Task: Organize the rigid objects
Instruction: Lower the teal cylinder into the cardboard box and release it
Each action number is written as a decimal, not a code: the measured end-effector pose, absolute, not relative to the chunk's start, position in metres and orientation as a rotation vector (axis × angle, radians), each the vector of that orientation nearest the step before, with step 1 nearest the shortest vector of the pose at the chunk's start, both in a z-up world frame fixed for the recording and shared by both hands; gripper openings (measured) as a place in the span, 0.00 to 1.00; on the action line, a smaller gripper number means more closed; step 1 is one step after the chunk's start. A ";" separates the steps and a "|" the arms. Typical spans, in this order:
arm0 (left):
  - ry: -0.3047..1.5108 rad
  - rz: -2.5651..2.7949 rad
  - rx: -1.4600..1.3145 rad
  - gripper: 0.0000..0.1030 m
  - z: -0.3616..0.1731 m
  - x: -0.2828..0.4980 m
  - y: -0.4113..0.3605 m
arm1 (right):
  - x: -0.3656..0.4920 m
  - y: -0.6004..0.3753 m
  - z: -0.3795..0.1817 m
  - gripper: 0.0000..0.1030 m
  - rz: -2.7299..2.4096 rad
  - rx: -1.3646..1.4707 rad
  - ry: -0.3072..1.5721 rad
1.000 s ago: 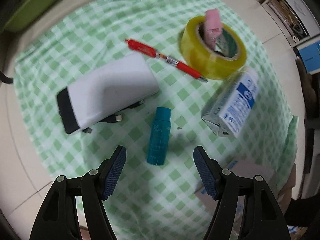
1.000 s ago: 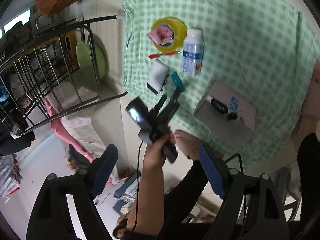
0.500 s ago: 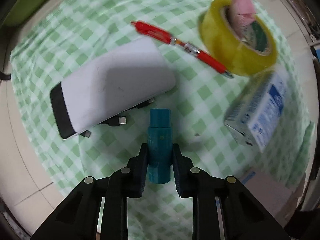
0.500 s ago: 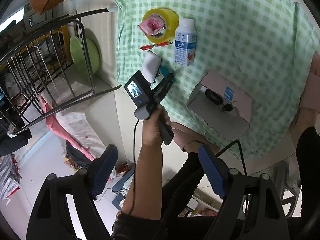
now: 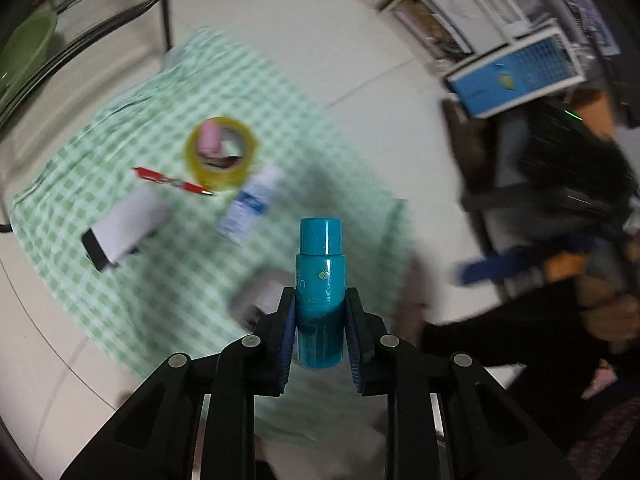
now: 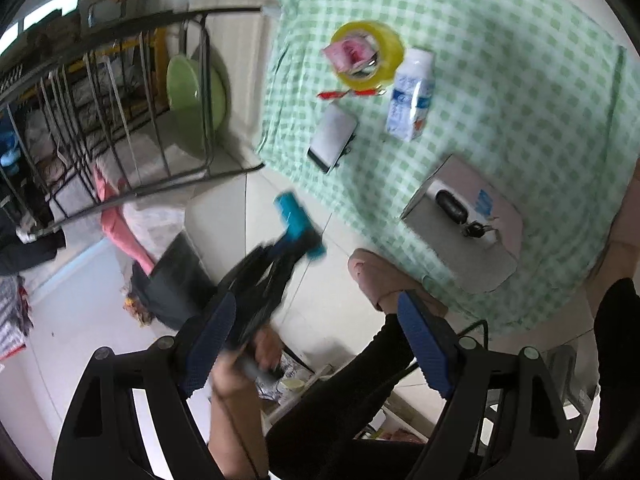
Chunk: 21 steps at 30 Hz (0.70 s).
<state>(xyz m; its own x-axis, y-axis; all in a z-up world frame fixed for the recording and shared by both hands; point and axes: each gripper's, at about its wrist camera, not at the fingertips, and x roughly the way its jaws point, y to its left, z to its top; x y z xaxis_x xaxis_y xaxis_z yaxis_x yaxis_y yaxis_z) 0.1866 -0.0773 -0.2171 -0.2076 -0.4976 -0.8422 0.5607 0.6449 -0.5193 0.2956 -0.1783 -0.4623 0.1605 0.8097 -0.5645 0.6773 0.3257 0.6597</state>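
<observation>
My left gripper (image 5: 320, 312) is shut on a small teal bottle (image 5: 320, 268) and holds it high above the green checked cloth (image 5: 168, 264). The right wrist view shows the same bottle (image 6: 298, 226) in the air beside the cloth's edge. On the cloth lie a yellow tape roll (image 5: 220, 156) with a pink item in it, a red pen (image 5: 172, 181), a white power bank (image 5: 128, 224) and a white-and-blue milk bottle (image 5: 252, 204). My right gripper (image 6: 316, 344) is open and empty, held far above the floor.
A cardboard box (image 6: 468, 224) holding a black key fob sits on the cloth's near side. A metal rack (image 6: 120, 120) and a green basin (image 6: 192, 104) stand left of the cloth. The person's legs and foot (image 6: 384, 280) are below.
My left gripper closed on the teal bottle and lifted it off the cloth, pulling back and up. The right gripper stayed open and shifted slightly.
</observation>
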 end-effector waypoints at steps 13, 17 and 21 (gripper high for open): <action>1.523 -0.978 -0.036 0.21 -0.200 0.105 -0.103 | 0.291 -0.117 -0.467 0.25 0.383 1.119 1.662; 1.569 -0.796 0.067 0.30 -0.216 0.132 -0.112 | 0.292 -0.135 -0.482 0.24 0.276 1.146 1.665; 1.569 -0.544 0.074 0.30 -0.213 0.185 -0.108 | 0.294 -0.152 -0.509 0.24 0.123 0.952 1.758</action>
